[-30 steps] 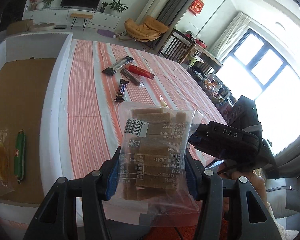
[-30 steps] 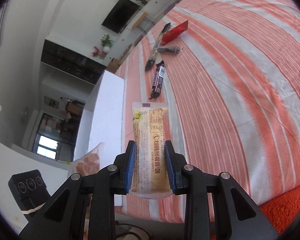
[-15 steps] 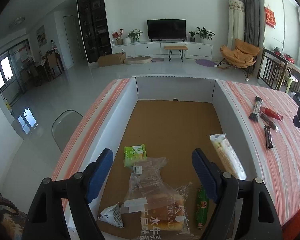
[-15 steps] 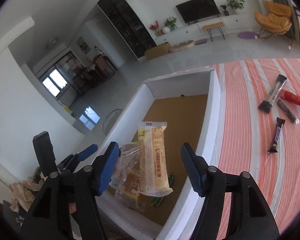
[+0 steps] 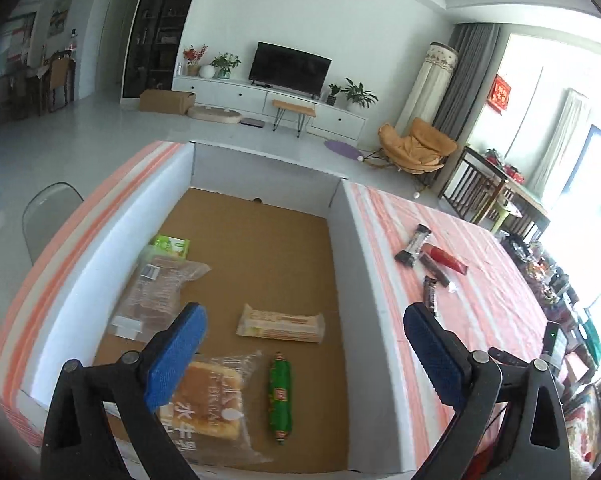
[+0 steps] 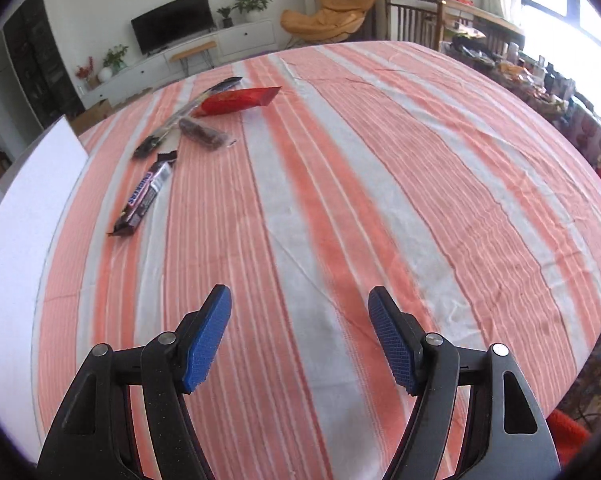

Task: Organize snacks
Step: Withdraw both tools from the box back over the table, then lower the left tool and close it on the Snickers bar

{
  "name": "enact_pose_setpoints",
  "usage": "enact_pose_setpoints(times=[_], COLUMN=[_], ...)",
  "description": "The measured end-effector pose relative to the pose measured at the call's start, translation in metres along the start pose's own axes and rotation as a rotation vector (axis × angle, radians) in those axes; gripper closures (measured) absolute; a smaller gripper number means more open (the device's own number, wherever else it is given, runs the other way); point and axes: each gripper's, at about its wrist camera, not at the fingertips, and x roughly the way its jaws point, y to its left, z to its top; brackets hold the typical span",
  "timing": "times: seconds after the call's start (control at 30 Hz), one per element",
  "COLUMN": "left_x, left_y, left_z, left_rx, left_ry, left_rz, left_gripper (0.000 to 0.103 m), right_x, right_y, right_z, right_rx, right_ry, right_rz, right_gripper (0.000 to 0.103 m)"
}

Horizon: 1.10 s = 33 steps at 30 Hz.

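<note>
My left gripper (image 5: pixel 302 344) is open and empty above the white box (image 5: pixel 364 264) with a brown floor. In the box lie a clear biscuit bag (image 5: pixel 156 292), a long yellow bar (image 5: pixel 280 323), a bread pack (image 5: pixel 208 396), a green sausage (image 5: pixel 280 396) and a green packet (image 5: pixel 170 245). My right gripper (image 6: pixel 299 332) is open and empty over the striped cloth (image 6: pixel 380 184). Ahead of it to the left lie a Snickers bar (image 6: pixel 146 192), a dark snack stick (image 6: pixel 202 133), a red packet (image 6: pixel 238 101) and a long black-ended stick (image 6: pixel 188 114).
The box's white wall (image 6: pixel 16 240) stands at the left of the right wrist view. The same loose snacks (image 5: pixel 428 256) lie on the cloth right of the box in the left wrist view. A chair (image 5: pixel 48 216) stands left of the table.
Both grippers opened and let go: the biscuit bag and the yellow bar now lie in the box. The right gripper swung back over the cloth toward the loose snacks.
</note>
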Motion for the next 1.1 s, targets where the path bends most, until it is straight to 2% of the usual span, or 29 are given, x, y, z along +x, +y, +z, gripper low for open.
enact_pose_setpoints(times=[0.1, 0.17, 0.27, 0.33, 0.43, 0.5, 0.67, 0.73, 0.9, 1.1], left_x=[0.019, 0.038, 0.080, 0.115, 0.161, 0.187, 0.214, 0.227, 0.238, 0.240], left_y=[-0.066, -0.115, -0.171, -0.192, -0.196, -0.196, -0.197, -0.197, -0.185, -0.185], left_z=[-0.011, -0.022, -0.054, -0.079, -0.110, -0.116, -0.107, -0.104, -0.098, -0.097], left_rx=[0.088, 0.163, 0.249, 0.292, 0.309, 0.318, 0.384, 0.413, 0.345, 0.346], left_ry=[0.063, 0.138, 0.279, 0.350, 0.388, 0.403, 0.286, 0.283, 0.288, 0.289], left_rz=[-0.135, -0.211, -0.257, -0.227, -0.104, -0.023, 0.110, 0.150, 0.123, 0.120], left_gripper=[0.003, 0.001, 0.001, 0.001, 0.001, 0.002, 0.002, 0.002, 0.000, 0.000], right_x=[0.005, 0.003, 0.006, 0.005, 0.003, 0.002, 0.005, 0.006, 0.008, 0.012], right_y=[-0.010, -0.004, -0.002, -0.008, -0.017, -0.017, -0.008, -0.003, 0.000, 0.009], right_z=[0.003, 0.002, -0.001, -0.001, -0.001, -0.001, -0.002, -0.002, -0.003, -0.005], right_rx=[0.044, 0.030, 0.008, 0.034, 0.086, 0.090, 0.052, 0.028, -0.002, -0.051], right_ry=[-0.024, -0.036, -0.036, -0.039, -0.049, -0.050, -0.048, -0.044, -0.038, -0.025], right_rz=[-0.026, -0.053, -0.053, -0.033, 0.000, 0.005, -0.032, -0.057, -0.086, -0.132], right_gripper=[0.029, 0.029, 0.029, 0.029, 0.029, 0.029, 0.026, 0.026, 0.025, 0.021])
